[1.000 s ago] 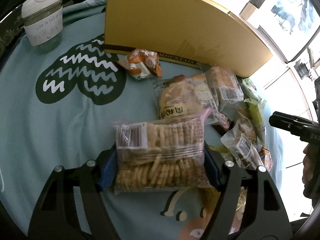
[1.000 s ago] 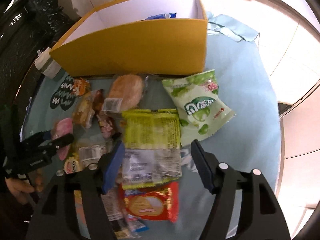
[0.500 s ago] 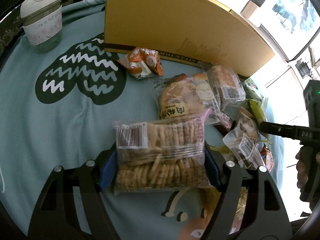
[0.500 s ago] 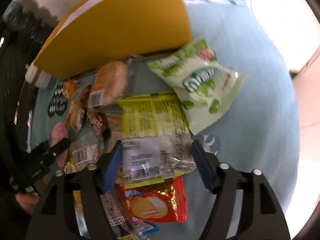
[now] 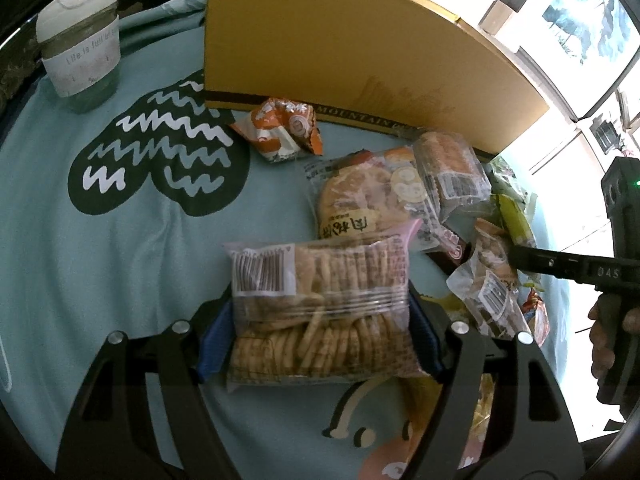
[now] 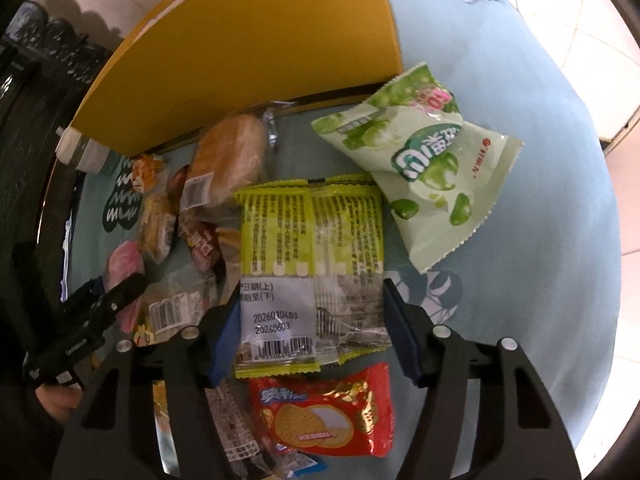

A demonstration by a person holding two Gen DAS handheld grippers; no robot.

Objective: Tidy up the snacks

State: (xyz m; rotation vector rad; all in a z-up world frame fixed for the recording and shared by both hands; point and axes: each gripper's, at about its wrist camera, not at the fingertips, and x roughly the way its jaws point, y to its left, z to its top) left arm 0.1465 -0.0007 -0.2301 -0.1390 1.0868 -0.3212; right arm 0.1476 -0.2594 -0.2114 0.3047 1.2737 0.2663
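counter (image 5: 120,240): covered by a pale teal cloth (image 6: 540,240) printed with a dark zigzag patch (image 5: 160,152) and cartoon figures. a tall yellow box (image 5: 340,52) stands at the far side, with the snacks strewn in front of it. pale floor tiles show beyond the counter's edge in the right wrist view; bright window frames show past the box in the left wrist view.

left wrist view only: a lidded cup (image 5: 80,48) with a white band stands at the far left, well apart from the snacks. an orange packet (image 5: 280,128) lies just beside the box base. the left tool (image 5: 324,332) has its blue pads against both sides of a clear cracker bag (image 5: 320,312), clamped on it. a bun pack (image 5: 360,200) lies just beyond the bag. the right tool's finger and a hand (image 5: 612,344) show at the right edge.

right wrist view only: a green candy bag (image 6: 424,168) lies near the box corner, and a red biscuit pack (image 6: 324,416) sits nearest the camera. the right tool (image 6: 308,328) straddles a yellow-green packet (image 6: 312,260); its jaws have just been closing, and whether the pads yet press on it cannot be told. a round bun (image 6: 232,156) lies beside the box.
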